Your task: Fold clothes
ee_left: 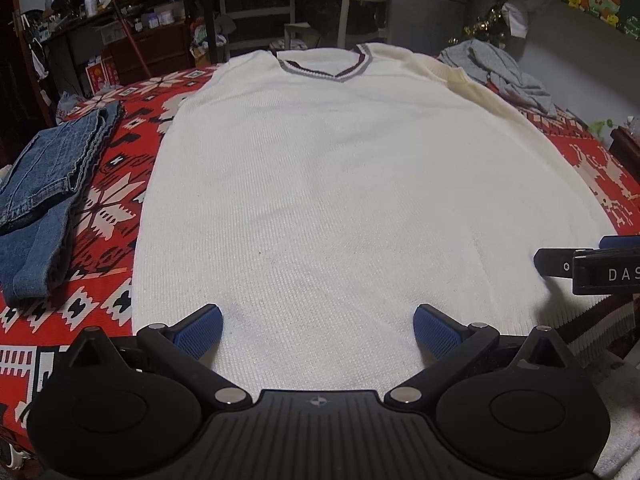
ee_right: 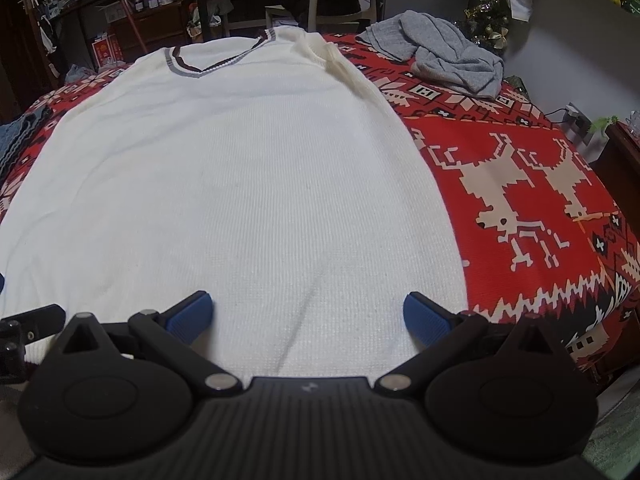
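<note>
A cream knit V-neck sweater (ee_left: 340, 184) (ee_right: 224, 184) lies flat on the red patterned bed cover (ee_left: 108, 216) (ee_right: 520, 184), its grey and maroon collar at the far end. Both sleeves look tucked along its sides. My left gripper (ee_left: 318, 330) hovers open over the sweater's near hem, left of centre, nothing between its blue pads. My right gripper (ee_right: 308, 316) is open too, above the hem's right part near the sweater's edge. In the left wrist view the right gripper (ee_left: 588, 268) shows at the right border.
Folded blue jeans (ee_left: 44, 196) lie on the cover left of the sweater. A crumpled grey garment (ee_right: 444, 56) sits at the far right corner. Beyond the bed stand a chair (ee_left: 364, 4), cluttered shelves and a small decorated tree (ee_right: 488, 20).
</note>
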The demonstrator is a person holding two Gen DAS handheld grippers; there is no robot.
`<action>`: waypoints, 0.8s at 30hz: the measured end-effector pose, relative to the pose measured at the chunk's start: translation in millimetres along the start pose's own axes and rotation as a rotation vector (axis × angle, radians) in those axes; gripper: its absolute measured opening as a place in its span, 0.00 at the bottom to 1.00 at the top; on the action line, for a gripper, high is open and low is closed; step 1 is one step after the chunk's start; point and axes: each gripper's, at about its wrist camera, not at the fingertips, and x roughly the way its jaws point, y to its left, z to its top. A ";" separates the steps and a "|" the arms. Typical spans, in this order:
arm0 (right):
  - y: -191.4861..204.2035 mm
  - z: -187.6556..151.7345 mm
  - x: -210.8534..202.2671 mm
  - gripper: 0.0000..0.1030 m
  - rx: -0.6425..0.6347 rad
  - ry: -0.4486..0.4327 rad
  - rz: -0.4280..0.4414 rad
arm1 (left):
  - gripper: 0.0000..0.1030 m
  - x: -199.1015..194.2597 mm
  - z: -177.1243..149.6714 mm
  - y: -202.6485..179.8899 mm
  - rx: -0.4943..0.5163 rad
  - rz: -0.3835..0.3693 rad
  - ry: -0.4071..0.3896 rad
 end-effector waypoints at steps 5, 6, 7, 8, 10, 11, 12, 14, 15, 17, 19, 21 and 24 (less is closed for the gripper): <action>0.6 -1.5 -0.2 0.99 -0.001 -0.002 0.002 | 1.00 0.0 -1.5 0.2 -0.001 -0.001 -0.013; 0.2 -1.3 -0.2 0.99 -0.001 -0.003 0.004 | 1.00 0.2 -1.5 0.3 -0.001 -0.001 -0.013; 0.1 -1.3 -0.4 0.99 0.000 -0.005 0.004 | 1.00 0.4 -1.5 0.5 -0.001 -0.002 -0.013; 0.3 -1.4 -0.3 0.99 0.001 -0.007 0.002 | 1.00 0.6 -1.4 0.6 -0.001 -0.002 -0.014; 0.7 -1.3 0.1 0.99 0.005 -0.012 -0.001 | 1.00 0.7 -1.5 0.6 -0.001 -0.002 -0.013; 0.9 -1.4 0.2 0.99 0.006 -0.015 -0.003 | 1.00 0.7 -1.6 0.6 -0.001 -0.003 -0.013; 0.9 -1.2 0.3 0.99 0.007 -0.017 -0.005 | 1.00 0.7 -1.6 0.5 -0.001 -0.002 -0.014; 0.8 -1.4 0.2 0.99 0.008 -0.019 -0.006 | 1.00 0.6 -1.7 0.3 -0.002 -0.002 -0.014; 0.9 -1.6 0.2 0.99 0.007 -0.020 -0.006 | 1.00 0.6 -1.8 0.2 -0.002 -0.001 -0.014; 1.1 -2.0 0.1 0.99 0.004 -0.023 -0.006 | 1.00 0.8 -1.7 0.1 -0.003 0.000 -0.014; 1.5 -1.9 0.3 0.99 0.002 -0.022 -0.007 | 1.00 0.6 -1.8 0.1 -0.003 0.000 -0.015; 1.5 -2.1 0.3 0.99 0.000 -0.022 -0.006 | 1.00 0.5 -2.0 0.0 -0.002 0.000 -0.015; 0.7 -2.5 -0.4 0.99 0.002 -0.023 0.000 | 1.00 0.1 -2.5 0.7 -0.005 -0.002 -0.019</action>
